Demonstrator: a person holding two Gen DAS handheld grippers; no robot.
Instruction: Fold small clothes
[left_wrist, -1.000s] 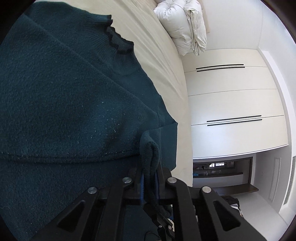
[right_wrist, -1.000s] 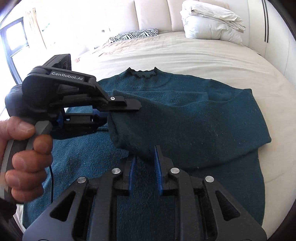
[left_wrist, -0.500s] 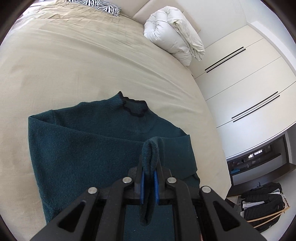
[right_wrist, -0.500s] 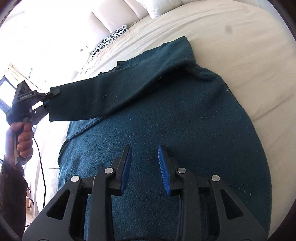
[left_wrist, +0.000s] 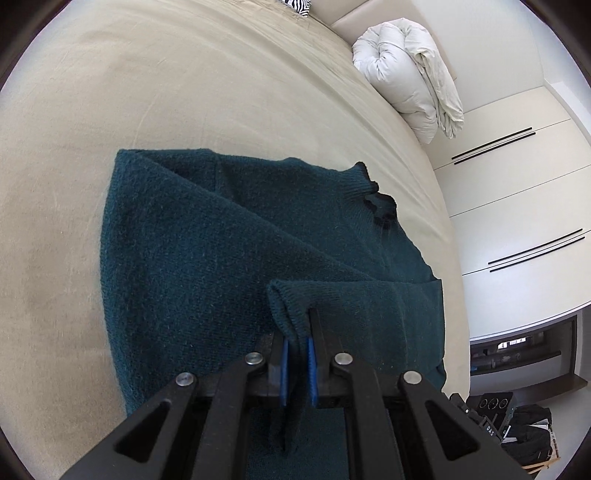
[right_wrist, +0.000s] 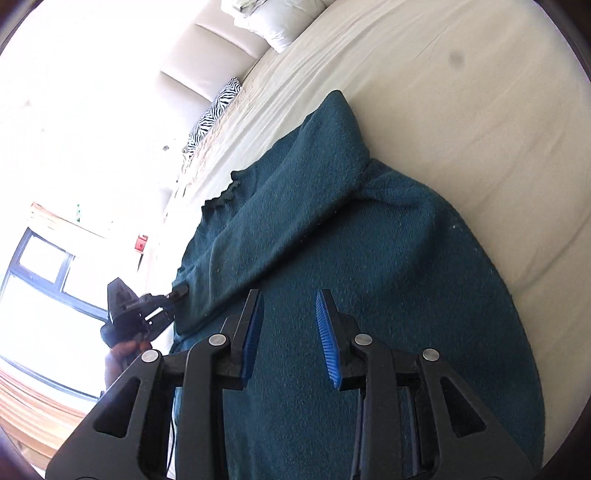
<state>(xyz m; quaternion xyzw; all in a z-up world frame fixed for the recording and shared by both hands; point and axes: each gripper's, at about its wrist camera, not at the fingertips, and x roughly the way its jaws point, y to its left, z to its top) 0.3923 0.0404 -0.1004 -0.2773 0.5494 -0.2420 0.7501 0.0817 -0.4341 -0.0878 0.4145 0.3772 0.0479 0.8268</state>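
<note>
A dark teal knit sweater (left_wrist: 207, 251) lies flat on the beige bed (left_wrist: 110, 92), collar (left_wrist: 380, 206) toward the headboard. My left gripper (left_wrist: 297, 332) is shut on the cuff of one sleeve (left_wrist: 291, 299), and that sleeve stretches across the sweater's body. In the right wrist view the same sleeve (right_wrist: 295, 206) runs from the right shoulder to the left gripper (right_wrist: 177, 291), which a hand holds at the far left. My right gripper (right_wrist: 290, 317) hovers over the sweater's lower body (right_wrist: 388, 295); its jaws are opening, with nothing between them.
A folded white duvet (left_wrist: 410, 74) lies by the headboard, with a zebra-print pillow (right_wrist: 214, 114) beside it. White wardrobe doors (left_wrist: 517, 199) stand past the bed's edge. Dark bags (left_wrist: 517, 421) sit on the floor. A bright window (right_wrist: 44, 280) is at the far left.
My left gripper has drawn the sleeve cuff across the sweater and away from the right gripper. The right gripper has rolled, pulled back over the hem area, and its jaws have widened.
</note>
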